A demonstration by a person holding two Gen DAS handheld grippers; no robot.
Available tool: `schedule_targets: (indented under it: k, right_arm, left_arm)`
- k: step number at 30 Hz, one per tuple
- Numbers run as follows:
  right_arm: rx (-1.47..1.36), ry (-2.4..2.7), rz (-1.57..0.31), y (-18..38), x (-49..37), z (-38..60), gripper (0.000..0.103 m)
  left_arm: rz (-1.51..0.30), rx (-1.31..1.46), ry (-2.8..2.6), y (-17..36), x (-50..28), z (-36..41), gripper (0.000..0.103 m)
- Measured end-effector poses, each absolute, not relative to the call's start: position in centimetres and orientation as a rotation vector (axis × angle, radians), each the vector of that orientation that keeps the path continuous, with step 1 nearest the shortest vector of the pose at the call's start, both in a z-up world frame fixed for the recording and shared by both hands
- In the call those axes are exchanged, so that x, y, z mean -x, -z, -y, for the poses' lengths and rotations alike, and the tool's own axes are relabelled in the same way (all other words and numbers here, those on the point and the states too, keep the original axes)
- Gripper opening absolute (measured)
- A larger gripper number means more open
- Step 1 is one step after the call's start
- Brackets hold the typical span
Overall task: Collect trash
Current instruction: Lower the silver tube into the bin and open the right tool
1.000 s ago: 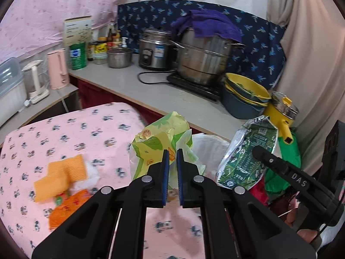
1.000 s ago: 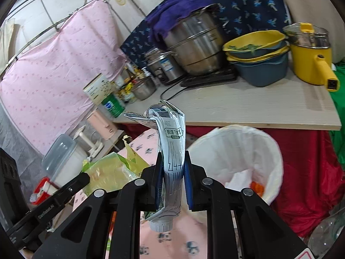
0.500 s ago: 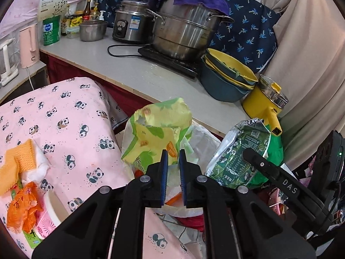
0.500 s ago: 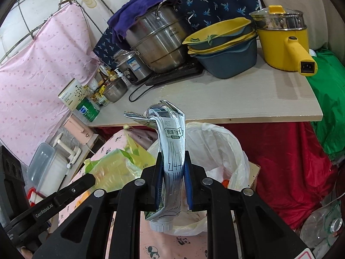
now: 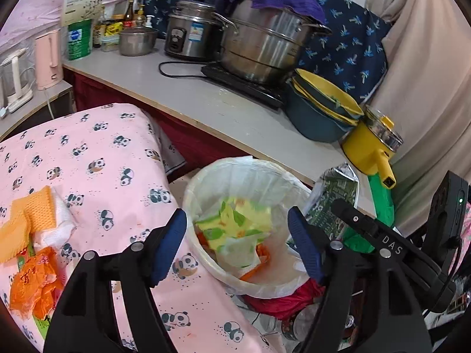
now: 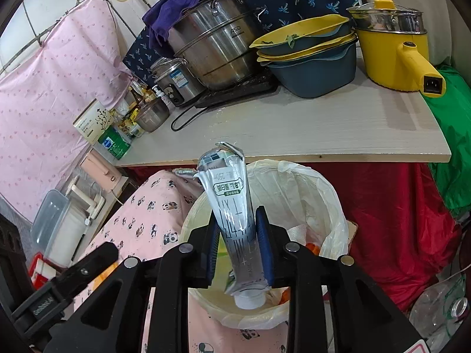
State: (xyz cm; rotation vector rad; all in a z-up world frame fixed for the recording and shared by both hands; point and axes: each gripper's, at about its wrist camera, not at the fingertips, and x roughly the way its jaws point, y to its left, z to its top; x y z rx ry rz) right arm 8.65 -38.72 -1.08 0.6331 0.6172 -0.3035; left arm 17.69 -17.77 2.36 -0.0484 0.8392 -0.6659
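My left gripper [image 5: 237,245] is open and empty above the white-lined trash bin [image 5: 206,176]. The green and yellow wrapper [image 5: 235,229] lies inside the bin. My right gripper [image 6: 240,253] is shut on a silver and green foil pouch [image 6: 232,206], held upright over the bin [image 6: 329,206]. The pouch also shows in the left wrist view [image 5: 332,203] at the bin's right rim. Orange wrappers [image 5: 32,279] and an orange cloth [image 5: 35,217] lie on the pink panda tablecloth [image 5: 88,161] at the left.
A grey counter [image 5: 206,103] behind the bin holds a steel pot [image 5: 265,47], a rice cooker [image 5: 188,35], stacked blue and yellow bowls [image 5: 321,111] and a yellow electric pot [image 5: 374,144]. Red cloth [image 6: 397,220] hangs under the counter. Plastic bottles [image 6: 438,309] lie on the floor at the right.
My left gripper opened and the green and yellow wrapper dropped into the bin. Both grippers moved over the bin. The right gripper still holds the pouch.
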Motion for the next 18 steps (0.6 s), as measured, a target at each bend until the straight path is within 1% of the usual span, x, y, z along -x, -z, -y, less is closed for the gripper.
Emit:
schedule_targets:
  k: [4,7,18]
  right_arm:
    - [-0.634,0.298,-0.620,1.1,-8.9,38.2,0.028]
    - [-0.622,0.297,-0.619,0.9,-9.1,37.6,0.032]
    - [-0.591,0.262,-0.610,-0.5,-9.9,35.4,0.033]
  left_arm:
    - [-0.838,0.058,0.627,-2.4,-18.1,16.5,0.071]
    - [-0.837,0.072,0.601,-2.4,-18.5,15.5,0.072]
    - [-0.808,0.078,0.539,-2.8,-18.6,12.3,0.074]
